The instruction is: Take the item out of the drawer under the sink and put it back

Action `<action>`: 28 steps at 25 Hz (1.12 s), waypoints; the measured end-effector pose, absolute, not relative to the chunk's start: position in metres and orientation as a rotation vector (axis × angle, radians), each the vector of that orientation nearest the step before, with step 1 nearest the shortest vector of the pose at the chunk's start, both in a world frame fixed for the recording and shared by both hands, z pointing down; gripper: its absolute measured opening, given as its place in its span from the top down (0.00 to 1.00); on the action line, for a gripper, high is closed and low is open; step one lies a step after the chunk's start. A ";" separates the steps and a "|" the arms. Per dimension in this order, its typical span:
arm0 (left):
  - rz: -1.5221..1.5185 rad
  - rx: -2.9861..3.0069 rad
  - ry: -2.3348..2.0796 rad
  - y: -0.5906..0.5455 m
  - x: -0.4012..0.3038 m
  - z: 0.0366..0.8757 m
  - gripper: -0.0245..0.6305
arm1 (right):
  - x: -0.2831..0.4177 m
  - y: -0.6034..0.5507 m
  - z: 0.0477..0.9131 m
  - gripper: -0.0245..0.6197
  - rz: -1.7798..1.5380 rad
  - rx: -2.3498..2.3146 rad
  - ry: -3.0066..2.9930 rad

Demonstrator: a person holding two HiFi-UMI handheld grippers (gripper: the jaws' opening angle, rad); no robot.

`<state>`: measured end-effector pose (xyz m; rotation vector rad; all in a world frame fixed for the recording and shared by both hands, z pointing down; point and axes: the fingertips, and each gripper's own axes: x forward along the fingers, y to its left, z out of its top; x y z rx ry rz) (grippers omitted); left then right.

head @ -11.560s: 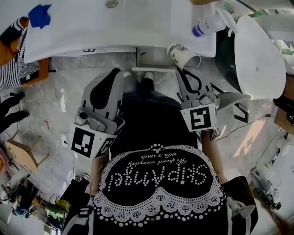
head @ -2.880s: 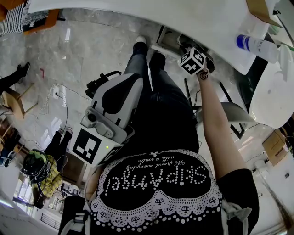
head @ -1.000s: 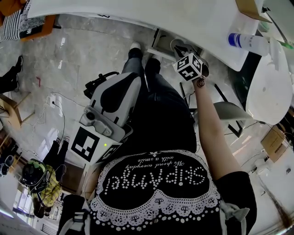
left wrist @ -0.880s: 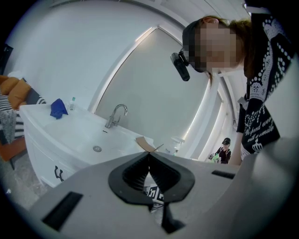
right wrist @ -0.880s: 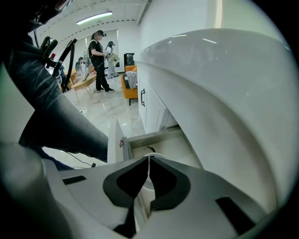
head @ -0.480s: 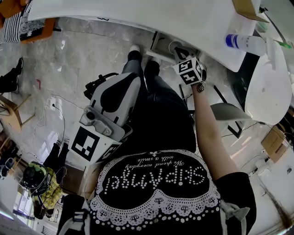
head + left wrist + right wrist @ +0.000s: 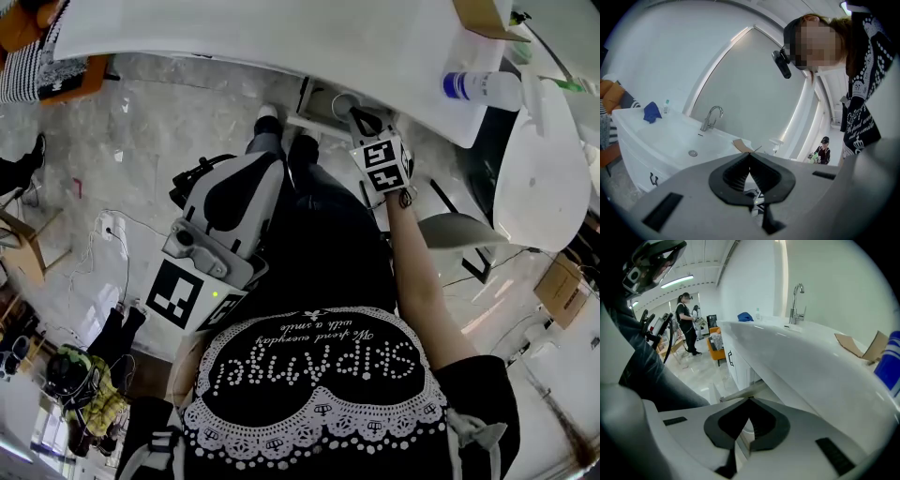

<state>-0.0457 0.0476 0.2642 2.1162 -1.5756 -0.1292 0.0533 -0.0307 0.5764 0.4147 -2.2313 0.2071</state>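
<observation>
In the head view my right gripper (image 7: 357,118) reaches into the open white drawer (image 7: 314,97) under the sink counter. It is shut on the rim of a white paper cup (image 7: 343,102), held just above the drawer. In the right gripper view its jaw tips (image 7: 749,400) meet, a strip of the cup's white wall (image 7: 748,428) shows between the pads, and the drawer's edge (image 7: 738,392) lies just beyond. My left gripper (image 7: 269,163) hangs over the person's legs, away from the drawer. It is shut and empty, with its tips (image 7: 750,154) touching in the left gripper view.
The white sink counter (image 7: 281,37) overhangs the drawer and carries a blue-labelled bottle (image 7: 478,88) and a piece of cardboard (image 7: 480,14). A faucet (image 7: 711,117) and a blue cloth (image 7: 651,112) are on the counter. A round white lid (image 7: 534,159) stands at the right. Cables (image 7: 112,234) lie on the floor.
My right gripper has lifted a little and rolled, its marker cube turning, and the cup has come with it. The left gripper has barely moved.
</observation>
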 end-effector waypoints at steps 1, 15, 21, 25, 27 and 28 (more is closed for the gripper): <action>-0.130 2.121 -1.574 0.046 -0.045 0.263 0.96 | 0.054 -0.031 0.573 0.94 0.204 0.415 -2.239; -0.128 2.175 -1.569 0.041 -0.040 0.255 0.96 | 0.064 -0.031 0.529 0.94 0.143 0.451 -2.326; -0.142 2.202 -1.566 0.037 -0.037 0.251 0.96 | 0.065 -0.027 0.510 0.94 0.197 0.496 -2.390; -0.133 2.225 -1.546 0.037 -0.035 0.249 0.96 | 0.068 -0.031 0.490 0.94 0.242 0.576 -2.429; -0.155 2.247 -1.544 0.035 -0.034 0.246 0.96 | 0.068 -0.033 0.477 0.94 0.246 0.613 -2.454; -0.158 2.255 -1.538 0.034 -0.033 0.245 0.96 | 0.068 -0.035 0.470 0.94 0.241 0.630 -2.466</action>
